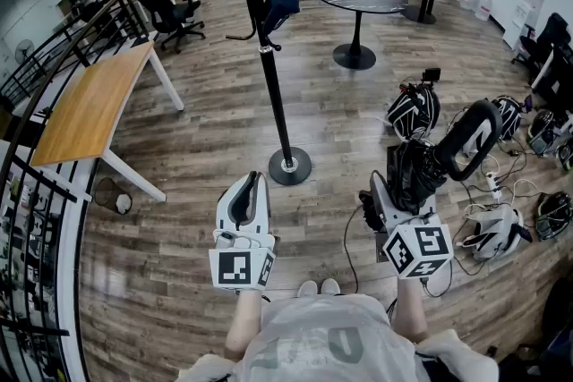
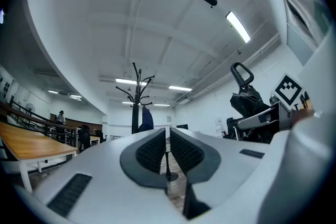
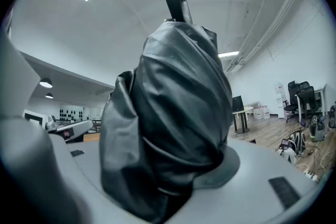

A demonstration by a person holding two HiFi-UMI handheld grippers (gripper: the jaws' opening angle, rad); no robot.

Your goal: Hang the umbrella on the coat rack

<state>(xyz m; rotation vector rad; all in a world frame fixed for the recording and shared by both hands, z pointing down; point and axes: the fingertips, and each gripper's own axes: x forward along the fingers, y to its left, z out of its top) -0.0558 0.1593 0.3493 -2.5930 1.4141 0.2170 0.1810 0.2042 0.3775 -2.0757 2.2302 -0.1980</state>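
right gripper view: umbrella (image 3: 173, 113) fabric fills the right claw (image 1: 398, 192) and covers its inner pads; head view: coat rack (image 1: 268, 58) top cut off by upper edge.

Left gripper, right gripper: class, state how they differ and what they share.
The left gripper is shut on nothing; the right gripper is shut on the black umbrella. The left gripper faces the coat rack; the right gripper's view is mostly umbrella. Both carry marker cubes.

My head view looks steeply down from above. Both gripper views sit low, angled upward: the left shares the far coat rack (image 1: 271, 76), the right sits close against the umbrella (image 3: 173, 113).
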